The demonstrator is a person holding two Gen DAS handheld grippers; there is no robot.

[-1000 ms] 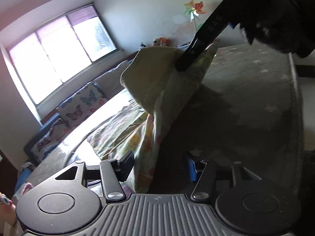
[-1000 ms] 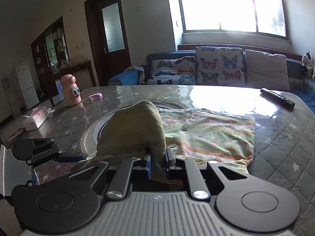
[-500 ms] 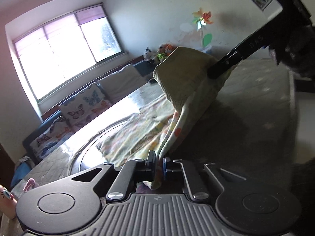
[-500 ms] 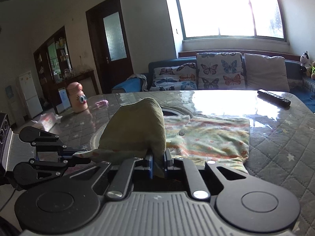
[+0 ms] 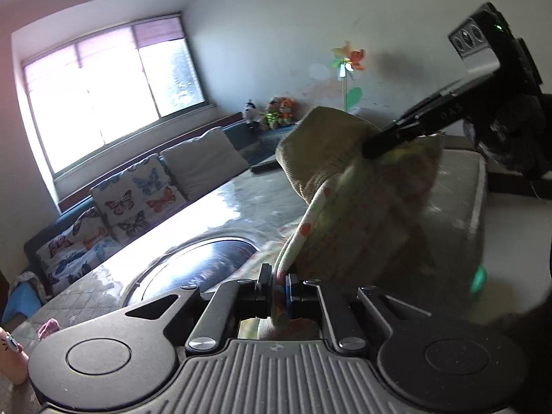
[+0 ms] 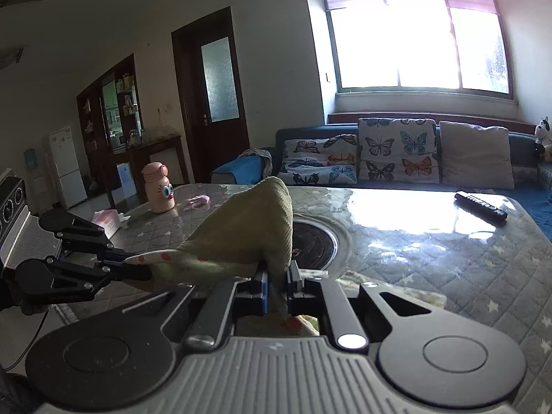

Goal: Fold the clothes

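Note:
A pale yellow-green garment with orange print [image 5: 348, 200] hangs between both grippers above the table. My left gripper [image 5: 277, 288] is shut on its printed hem. My right gripper [image 6: 276, 286] is shut on another edge, with the garment's ribbed green fabric [image 6: 248, 231] bulging up in front of it. The right gripper also shows in the left wrist view [image 5: 383, 139], pinching the cloth high on the right. The left gripper shows in the right wrist view [image 6: 138, 265] at the left, clamped on the hem.
The quilted grey table cover [image 6: 431, 252] has a round dark inset [image 6: 314, 241] in its middle. A remote control [image 6: 481, 207] lies at the far right. A pink bottle [image 6: 158, 188] and a tissue pack [image 6: 107, 219] stand at the far left. A sofa with butterfly cushions [image 6: 393, 151] lies beyond.
My left gripper closed on the garment's hem. Both grippers then lifted the garment off the table, uncovering the round inset.

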